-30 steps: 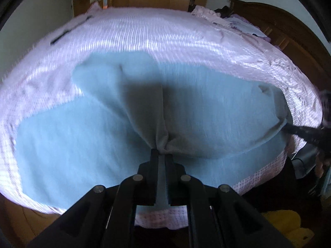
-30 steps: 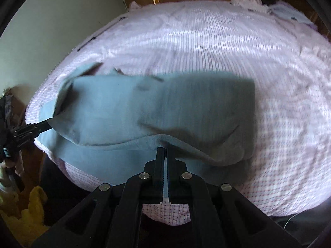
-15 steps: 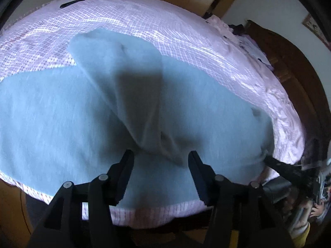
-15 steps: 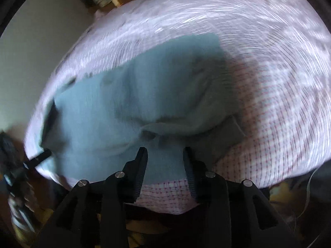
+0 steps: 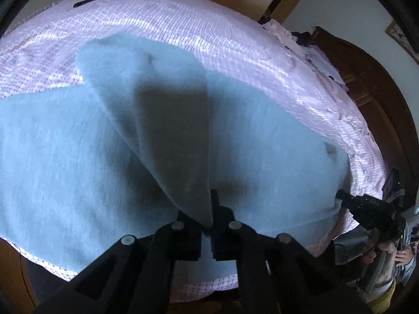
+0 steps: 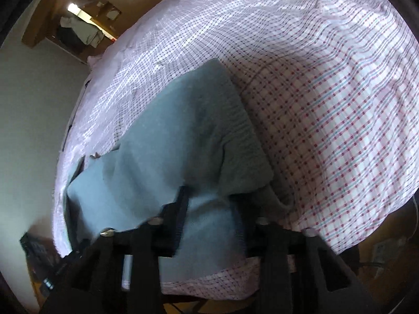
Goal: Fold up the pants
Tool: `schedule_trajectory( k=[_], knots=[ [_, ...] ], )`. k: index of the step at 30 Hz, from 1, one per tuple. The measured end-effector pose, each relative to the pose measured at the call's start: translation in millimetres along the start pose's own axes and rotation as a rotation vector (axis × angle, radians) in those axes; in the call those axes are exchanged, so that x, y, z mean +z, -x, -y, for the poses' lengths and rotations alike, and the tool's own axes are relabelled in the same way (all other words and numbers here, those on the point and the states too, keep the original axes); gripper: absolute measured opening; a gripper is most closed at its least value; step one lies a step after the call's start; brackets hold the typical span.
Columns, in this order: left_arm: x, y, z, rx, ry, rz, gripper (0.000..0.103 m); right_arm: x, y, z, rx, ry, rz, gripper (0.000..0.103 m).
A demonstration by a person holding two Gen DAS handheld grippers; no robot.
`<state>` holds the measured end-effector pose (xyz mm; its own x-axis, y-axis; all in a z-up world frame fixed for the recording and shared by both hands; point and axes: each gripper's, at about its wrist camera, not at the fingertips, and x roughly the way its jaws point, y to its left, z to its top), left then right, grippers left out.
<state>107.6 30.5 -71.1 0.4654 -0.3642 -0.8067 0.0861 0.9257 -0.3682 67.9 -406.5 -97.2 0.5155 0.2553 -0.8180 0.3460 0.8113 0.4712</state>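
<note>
Two grippers work light-blue pants (image 5: 78, 157) spread on the checked bedsheet (image 5: 209, 34): the left gripper (image 5: 207, 225) pinches a raised fold, while the right gripper (image 6: 209, 209) has fingers spread over the cloth.

No readable text, label, brand or number shows anywhere — not in either view.

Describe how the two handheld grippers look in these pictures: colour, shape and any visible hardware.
The left gripper is matte black, with two flat fingers on angular linkage bars held by round silver pins. The right gripper has the same black build and silver pins; its fingers are blurred. In the left wrist view a bare hand grips its black handle. No cables or markings are legible.
</note>
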Motion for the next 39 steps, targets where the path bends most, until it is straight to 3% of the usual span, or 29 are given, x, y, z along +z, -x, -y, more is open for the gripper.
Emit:
schedule_trajectory(
  k=[1, 7, 13, 21, 27, 31, 39],
  knots=[
    [0.2, 4.9, 0.4, -0.008, -0.003, 0.010, 0.003, -1.1, 3.6, -0.7, -0.003, 0.005, 0.008, 0.000],
    [-6.3, 42.2, 11.9, -0.011, -0.057, 0.082, 0.003, -8.5, 46.4, -7.3, 0.044, 0.079, 0.101, 0.000],
    [-21.9, 54.8, 12.6, -0.002, -0.079, 0.071, 0.003, -26.1, 77.7, -16.6, 0.065, 0.149, 0.150, 0.000],
    [-42.4, 27.0, 6.5, 0.059, -0.095, 0.014, 0.004, -45.9, 53.6, 0.9, 0.015, 0.128, 0.102, 0.000],
    [-51.0, 2.1, -4.0, 0.106, -0.084, -0.047, 0.012, -45.8, 20.9, 15.9, -0.050, 0.109, 0.068, 0.000],
    [-52.3, 9.8, -6.3, 0.111, -0.081, -0.067, 0.013, -47.5, 6.9, 17.3, -0.088, 0.127, 0.054, 0.000],
    [-33.5, 78.3, 8.0, 0.208, -0.146, 0.084, 0.042, -49.1, 48.5, 5.5, -0.094, 0.189, 0.075, 0.011]
  ],
)
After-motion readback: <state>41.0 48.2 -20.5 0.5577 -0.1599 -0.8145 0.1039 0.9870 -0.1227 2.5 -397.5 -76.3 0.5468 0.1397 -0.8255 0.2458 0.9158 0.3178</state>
